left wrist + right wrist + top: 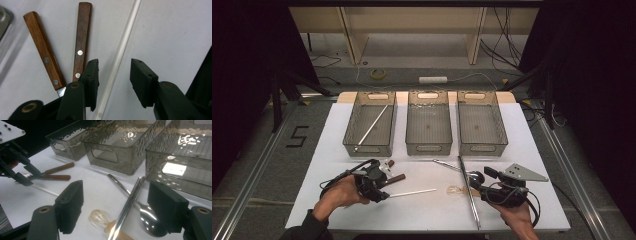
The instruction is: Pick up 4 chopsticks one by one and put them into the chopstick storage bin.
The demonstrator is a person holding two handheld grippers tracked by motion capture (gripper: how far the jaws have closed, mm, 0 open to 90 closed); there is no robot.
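Beside white rod (120, 53), two knives (81, 40) (wood-handled)

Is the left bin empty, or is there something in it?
Not empty. The left bin holds one long thin white rod, which lies slanted across its floor in the high view.

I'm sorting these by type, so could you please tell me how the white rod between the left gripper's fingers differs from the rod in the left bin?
The white rod lies on the white table; the rod in the left bin rests inside the left bin, slanting corner to corner. The first looks matte white, the second more metallic. Both are thin and straight.
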